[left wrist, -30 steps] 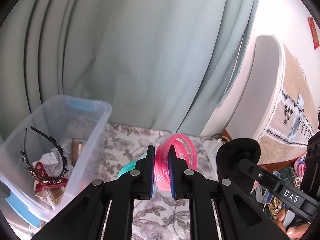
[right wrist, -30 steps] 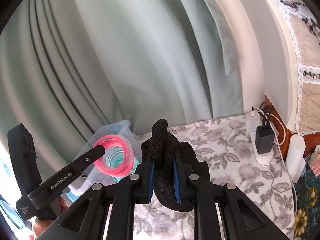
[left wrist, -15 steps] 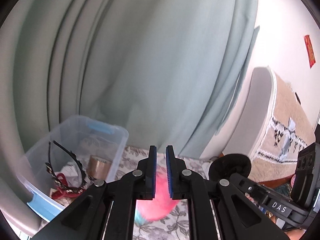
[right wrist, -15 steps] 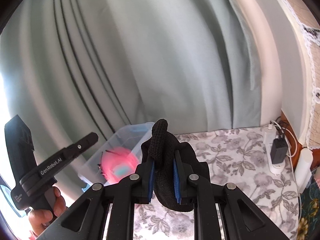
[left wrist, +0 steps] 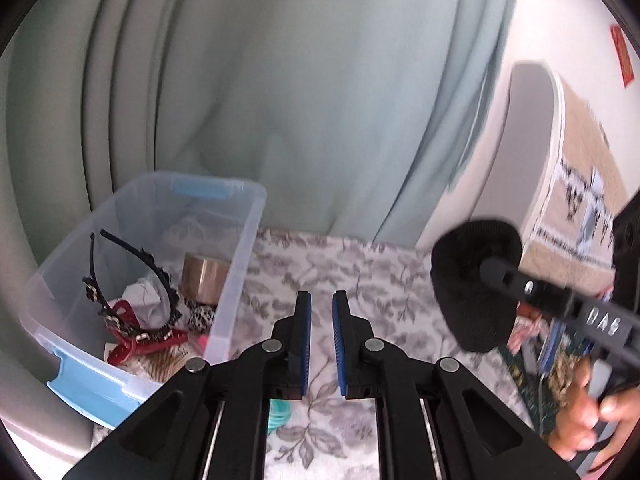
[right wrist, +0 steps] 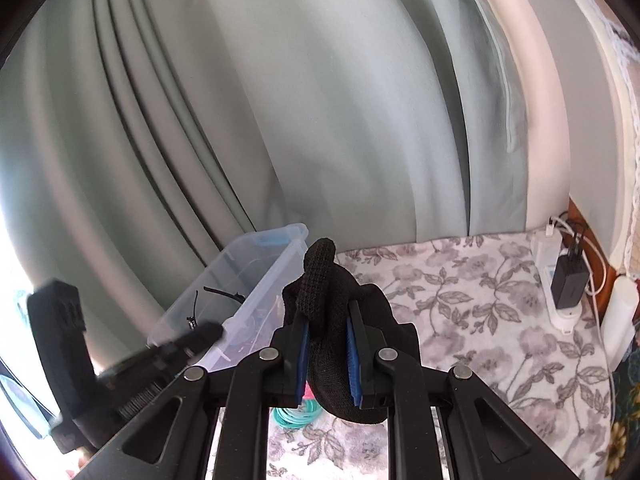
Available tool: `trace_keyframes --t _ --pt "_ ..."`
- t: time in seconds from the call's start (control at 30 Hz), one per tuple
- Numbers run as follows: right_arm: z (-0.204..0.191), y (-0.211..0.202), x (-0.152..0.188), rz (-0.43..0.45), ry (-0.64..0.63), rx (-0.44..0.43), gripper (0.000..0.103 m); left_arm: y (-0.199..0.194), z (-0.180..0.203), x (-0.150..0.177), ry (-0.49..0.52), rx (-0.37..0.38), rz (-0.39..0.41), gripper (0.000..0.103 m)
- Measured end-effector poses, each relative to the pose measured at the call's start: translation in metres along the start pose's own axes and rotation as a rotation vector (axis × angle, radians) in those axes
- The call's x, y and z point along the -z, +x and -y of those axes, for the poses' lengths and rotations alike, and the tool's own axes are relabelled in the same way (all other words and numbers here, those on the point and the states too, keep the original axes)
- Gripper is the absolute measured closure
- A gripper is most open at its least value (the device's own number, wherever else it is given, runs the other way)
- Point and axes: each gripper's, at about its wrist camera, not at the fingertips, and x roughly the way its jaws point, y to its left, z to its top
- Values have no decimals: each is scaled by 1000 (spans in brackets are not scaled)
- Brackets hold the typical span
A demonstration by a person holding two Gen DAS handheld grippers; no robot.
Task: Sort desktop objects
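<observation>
My left gripper [left wrist: 321, 312] is open with a narrow gap and holds nothing; it hovers over the floral cloth just right of the clear plastic bin [left wrist: 240, 240]. A teal and pink coil toy [left wrist: 279, 416] lies on the cloth under its fingers; it also shows in the right wrist view [right wrist: 296, 414]. My right gripper [right wrist: 327, 330] is shut on a black knitted pouch [right wrist: 320, 280], held above the cloth right of the bin [right wrist: 276, 256]. The pouch also shows in the left wrist view [left wrist: 472, 280].
The bin holds a black headband [left wrist: 132, 252], a red hair clip [left wrist: 132, 344], a roll of brown tape [left wrist: 204, 280] and crumpled paper. A white power strip with a black charger [right wrist: 568, 280] lies at the cloth's right edge. Grey-green curtains hang behind.
My left gripper let go of the pink and teal coil toy, which dropped onto the cloth beside the bin. The right gripper kept hold of the black pouch.
</observation>
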Motion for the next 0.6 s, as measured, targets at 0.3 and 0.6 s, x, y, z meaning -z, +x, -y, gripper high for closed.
trace_keyframes --t 0.3,0.6 --pt "21 9 7 -16 39 -14 85 29 7 55 59 -84 -157 50" --pt "48 14 16 -32 96 -41 85 42 -5 96 -104 -174 -209 50"
